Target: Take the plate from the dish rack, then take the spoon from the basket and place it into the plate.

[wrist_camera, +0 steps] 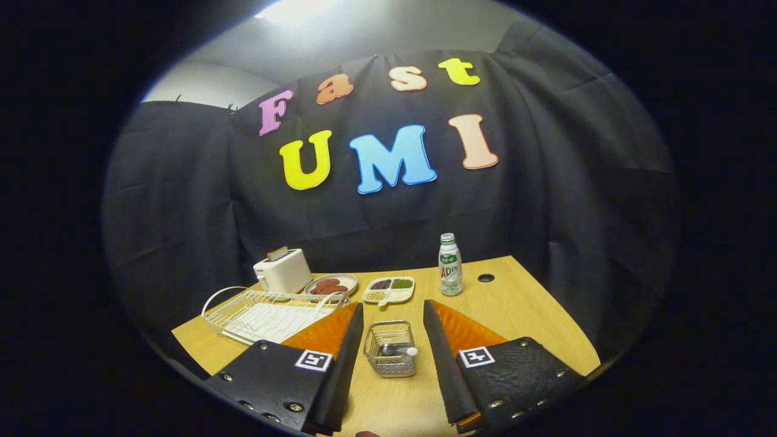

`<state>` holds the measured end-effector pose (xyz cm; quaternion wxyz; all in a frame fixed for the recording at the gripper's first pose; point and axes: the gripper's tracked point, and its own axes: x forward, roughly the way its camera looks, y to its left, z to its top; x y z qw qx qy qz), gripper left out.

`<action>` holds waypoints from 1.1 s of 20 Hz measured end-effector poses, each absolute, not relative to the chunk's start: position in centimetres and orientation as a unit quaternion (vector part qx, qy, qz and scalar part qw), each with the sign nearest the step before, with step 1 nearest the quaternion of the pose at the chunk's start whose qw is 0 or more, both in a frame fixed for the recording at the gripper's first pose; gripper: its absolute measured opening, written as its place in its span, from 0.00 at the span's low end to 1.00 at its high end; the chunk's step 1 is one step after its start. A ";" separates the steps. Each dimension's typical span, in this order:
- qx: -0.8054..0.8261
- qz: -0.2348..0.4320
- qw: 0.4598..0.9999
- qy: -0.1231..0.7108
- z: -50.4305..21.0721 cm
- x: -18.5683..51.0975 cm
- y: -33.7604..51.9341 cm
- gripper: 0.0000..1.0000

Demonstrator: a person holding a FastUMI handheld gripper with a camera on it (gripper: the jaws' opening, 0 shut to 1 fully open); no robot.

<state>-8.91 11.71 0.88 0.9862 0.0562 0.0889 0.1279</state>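
Your work surface is a light wooden table (534, 315) with a small dark round hole (485, 278) near its far edge. On its left side stands the white wire dish rack (267, 312), reaching from the far side of the left finger toward the table's left edge; you cannot tell from here whether a plate stands in its slots, as the thin wires and pale interior blur together. Behind the rack sits a cream-coloured toaster (282, 271) with a slice of toast poking out of its top. Your gripper (393, 317) is held wide open above the table, its two fingers spread well apart and holding nothing. Between those fingers, resting on the table, is the small square metal wire basket (389, 349), and inside it lies the metal spoon (396, 349), lying across the basket. Beyond the basket you have a white divided tray (389, 290) holding dark, green and pale foods in separate compartments, and just to its left a round plate carrying reddish-brown sausages (331, 285). To the right of the tray, beyond the right finger, stands a small white plastic bottle with a green cap and label (450, 265), upright.
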 end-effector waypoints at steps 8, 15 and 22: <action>0.026 0.128 0.990 0.043 -5.2 -6.0 12.5 0.61; 0.019 0.144 0.989 0.039 -9.1 -3.1 13.1 0.46; 0.022 0.153 0.987 0.049 -8.6 -3.3 14.4 0.12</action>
